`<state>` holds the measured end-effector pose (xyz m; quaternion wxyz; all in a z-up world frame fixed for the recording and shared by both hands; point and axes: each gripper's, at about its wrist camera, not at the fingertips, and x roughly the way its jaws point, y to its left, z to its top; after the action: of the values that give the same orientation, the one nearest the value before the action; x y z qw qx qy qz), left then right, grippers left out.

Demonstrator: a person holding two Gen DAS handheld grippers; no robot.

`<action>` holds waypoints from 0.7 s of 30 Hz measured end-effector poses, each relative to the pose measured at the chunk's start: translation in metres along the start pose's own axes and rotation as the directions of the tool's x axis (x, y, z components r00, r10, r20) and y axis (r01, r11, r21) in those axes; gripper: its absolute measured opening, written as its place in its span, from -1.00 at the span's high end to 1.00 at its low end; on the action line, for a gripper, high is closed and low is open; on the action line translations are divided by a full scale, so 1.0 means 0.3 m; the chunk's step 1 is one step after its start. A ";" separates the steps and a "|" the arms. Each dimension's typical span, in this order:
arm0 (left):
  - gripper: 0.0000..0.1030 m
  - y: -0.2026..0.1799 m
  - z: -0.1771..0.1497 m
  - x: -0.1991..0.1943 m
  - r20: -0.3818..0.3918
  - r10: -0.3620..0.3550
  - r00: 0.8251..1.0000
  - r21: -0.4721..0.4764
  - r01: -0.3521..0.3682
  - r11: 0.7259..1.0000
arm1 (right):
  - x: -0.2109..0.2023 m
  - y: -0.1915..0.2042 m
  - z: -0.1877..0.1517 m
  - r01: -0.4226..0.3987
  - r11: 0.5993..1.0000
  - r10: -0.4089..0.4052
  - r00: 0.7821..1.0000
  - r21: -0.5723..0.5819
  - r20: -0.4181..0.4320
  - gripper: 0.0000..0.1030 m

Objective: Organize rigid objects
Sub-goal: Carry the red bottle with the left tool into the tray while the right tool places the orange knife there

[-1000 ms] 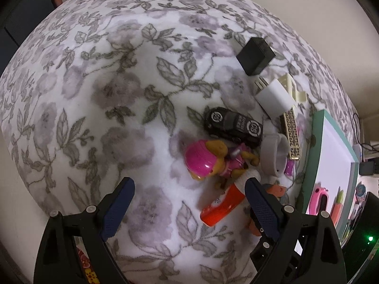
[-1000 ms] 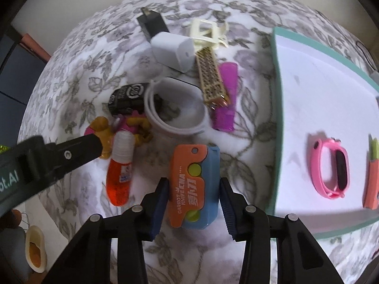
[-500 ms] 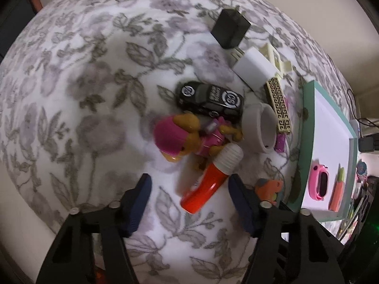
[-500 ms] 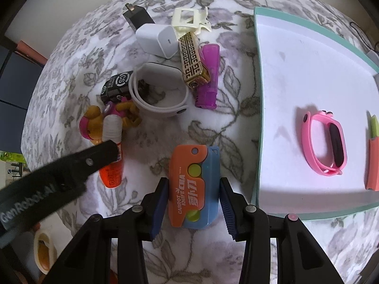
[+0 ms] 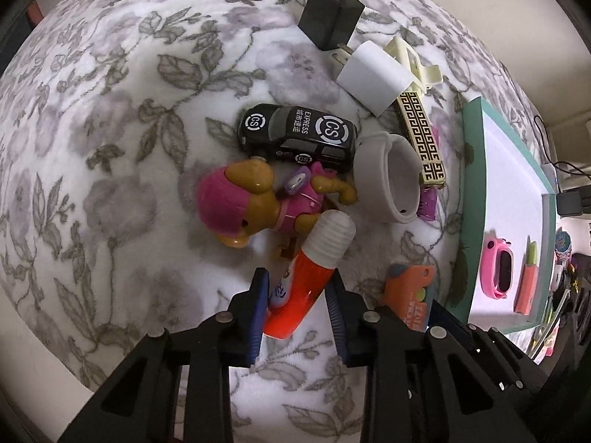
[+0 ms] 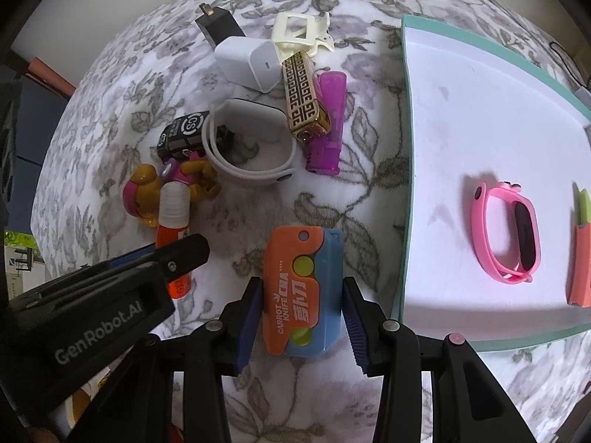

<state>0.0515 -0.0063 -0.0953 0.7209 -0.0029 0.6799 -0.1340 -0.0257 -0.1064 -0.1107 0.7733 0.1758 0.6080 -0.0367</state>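
On the floral blanket lies an orange-red glue tube (image 5: 306, 277) with a white ribbed cap, resting against a pink pup figure (image 5: 236, 199). My left gripper (image 5: 297, 306) points down over the tube's lower half. Its jaws are closing and the blue pads meet the tube's two sides. The tube also shows in the right wrist view (image 6: 173, 221), partly behind the left gripper's black body. My right gripper (image 6: 303, 295) is shut on an orange and blue toy carrot knife (image 6: 303, 288), just left of the teal-rimmed white tray (image 6: 406, 147).
On the tray lie a pink watch band (image 6: 509, 229) and an orange carrot-shaped piece (image 6: 580, 258). Beyond the tube are a black toy car (image 5: 295, 133), white band (image 5: 388, 181), gold patterned bar (image 5: 421, 133), purple lighter (image 6: 328, 122), white charger (image 5: 373, 70), black charger (image 5: 328, 14) and cream clip (image 6: 299, 33).
My left gripper has come down over the glue tube, and its jaws have narrowed from wide apart to the tube's sides. The right gripper still holds the toy knife.
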 end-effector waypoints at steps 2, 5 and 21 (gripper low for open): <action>0.38 -0.008 -0.001 0.002 0.001 0.004 1.000 0.006 -0.004 1.000 | 0.003 0.004 0.007 0.003 1.000 -0.003 1.000 -0.006 0.002 0.12; 0.38 -0.004 -0.004 0.008 0.000 0.007 1.000 0.010 -0.007 1.000 | 0.007 0.010 0.011 0.008 1.000 -0.008 1.000 -0.014 0.004 0.12; 0.59 0.003 0.013 -0.089 0.099 -0.076 0.992 0.025 0.074 0.997 | -0.033 -0.012 0.019 -0.040 0.999 0.039 0.999 0.007 0.031 0.12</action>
<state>0.0544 -0.0008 -0.0690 0.7486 -0.0275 0.6408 -0.1681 -0.0239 -0.1131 -0.1009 0.7825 0.1903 0.5922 -0.0265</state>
